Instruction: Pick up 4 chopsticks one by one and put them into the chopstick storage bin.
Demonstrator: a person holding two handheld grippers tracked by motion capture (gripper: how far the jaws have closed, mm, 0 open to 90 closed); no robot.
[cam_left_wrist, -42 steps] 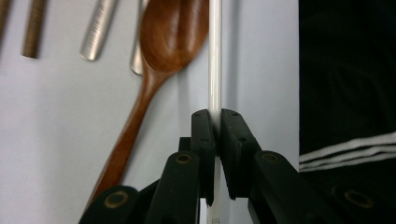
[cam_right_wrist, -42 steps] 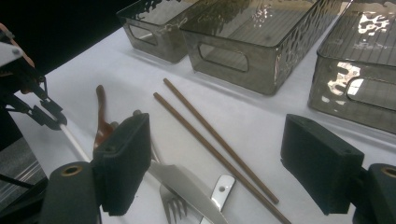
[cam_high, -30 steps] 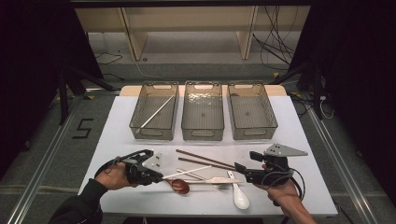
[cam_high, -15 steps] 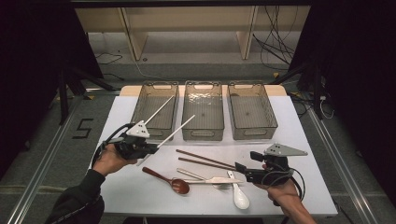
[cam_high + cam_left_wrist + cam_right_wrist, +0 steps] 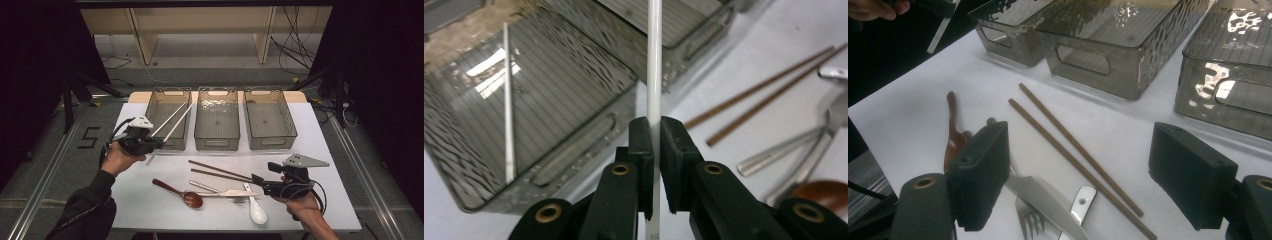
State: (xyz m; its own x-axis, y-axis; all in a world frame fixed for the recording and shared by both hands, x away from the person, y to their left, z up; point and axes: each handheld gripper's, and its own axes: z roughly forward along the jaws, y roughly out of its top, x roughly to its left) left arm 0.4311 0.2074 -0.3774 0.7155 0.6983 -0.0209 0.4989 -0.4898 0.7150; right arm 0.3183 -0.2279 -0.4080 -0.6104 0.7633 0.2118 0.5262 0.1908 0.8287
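I am sorting cutlery into bins, and the step in hand is carrying a white chopstick (image 5: 654, 75) to the left bin (image 5: 150, 111). My left gripper (image 5: 150, 144) is clenching that chopstick near its lower end; in the left gripper view the pads are pressing it from both sides, and the stick is running up and away over the bin's near wall. A second white chopstick (image 5: 508, 100) is lying inside that bin already, along its floor. My right gripper (image 5: 257, 181) is hovering with jaws standing wide apart and nothing between them, low over the table (image 5: 330, 200) by the knife (image 5: 1048, 202) and fork (image 5: 1030, 220).

Next, I judge, the left hand needs to bring the stick fully over the bin, lower it roughly level and let go so it drops beside its mate. The two brown chopsticks (image 5: 220, 172), the wooden spoon (image 5: 180, 192) and the white spoon (image 5: 256, 210) are waiting.

The held stick's far tip is running out of the left gripper view's frame, and the knife and fork are overlapping, so their handles are hard to separate.
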